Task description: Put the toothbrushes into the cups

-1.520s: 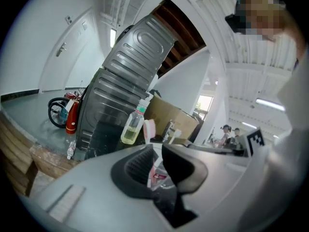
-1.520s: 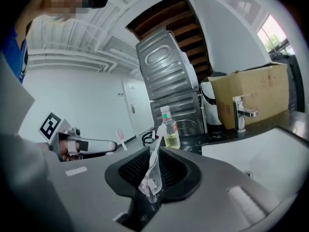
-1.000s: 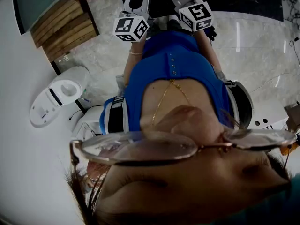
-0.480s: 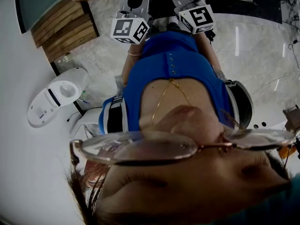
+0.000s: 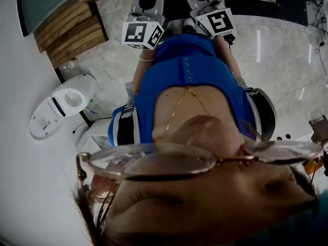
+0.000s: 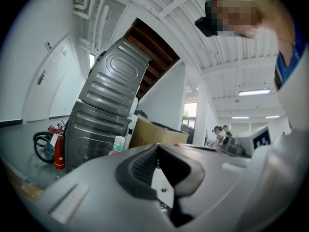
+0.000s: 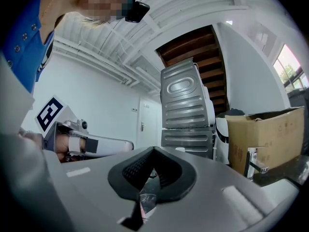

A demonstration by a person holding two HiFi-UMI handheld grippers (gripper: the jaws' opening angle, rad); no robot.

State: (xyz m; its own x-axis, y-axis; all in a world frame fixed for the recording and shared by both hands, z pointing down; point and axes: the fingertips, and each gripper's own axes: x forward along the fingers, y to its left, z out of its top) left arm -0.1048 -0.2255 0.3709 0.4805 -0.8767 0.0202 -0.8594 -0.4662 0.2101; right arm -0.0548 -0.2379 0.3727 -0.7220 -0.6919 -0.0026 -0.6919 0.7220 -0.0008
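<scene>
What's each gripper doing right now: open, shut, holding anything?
Left gripper: shut, nothing between its jaws.
Right gripper: shut, nothing between its jaws.

- The floor (image 5: 287, 55) was pale grey marble, with a black band (image 5: 266, 4) running across it near the top of the head view.
- A white toilet (image 5: 64, 104) stood on it at the left.
- A slatted wooden panel (image 5: 69, 27) lay further up, beyond the toilet.
</scene>
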